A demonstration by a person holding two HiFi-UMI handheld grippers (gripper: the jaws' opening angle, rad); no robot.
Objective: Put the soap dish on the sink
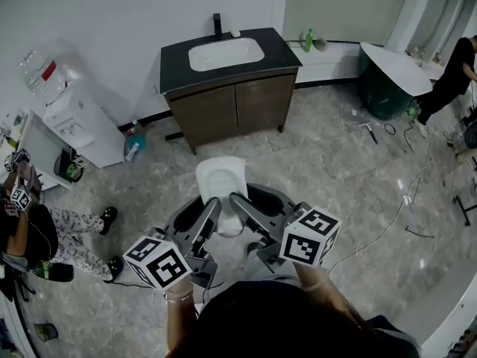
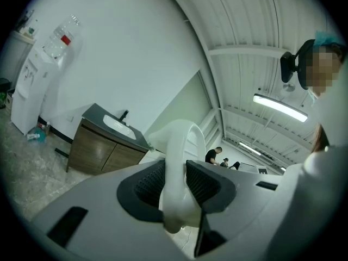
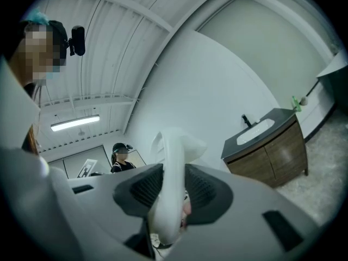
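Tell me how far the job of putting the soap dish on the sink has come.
Done: the white rounded soap dish is off the ground. In hand: the left gripper and right gripper both clamp it above the grey floor, well short of the black-topped wooden sink cabinet. Left: carry it there, set it on the top, release.

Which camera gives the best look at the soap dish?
The head view: the soap dish shows nearly whole, between the left gripper and right gripper. Each gripper view shows only its rim edge-on between the jaws.
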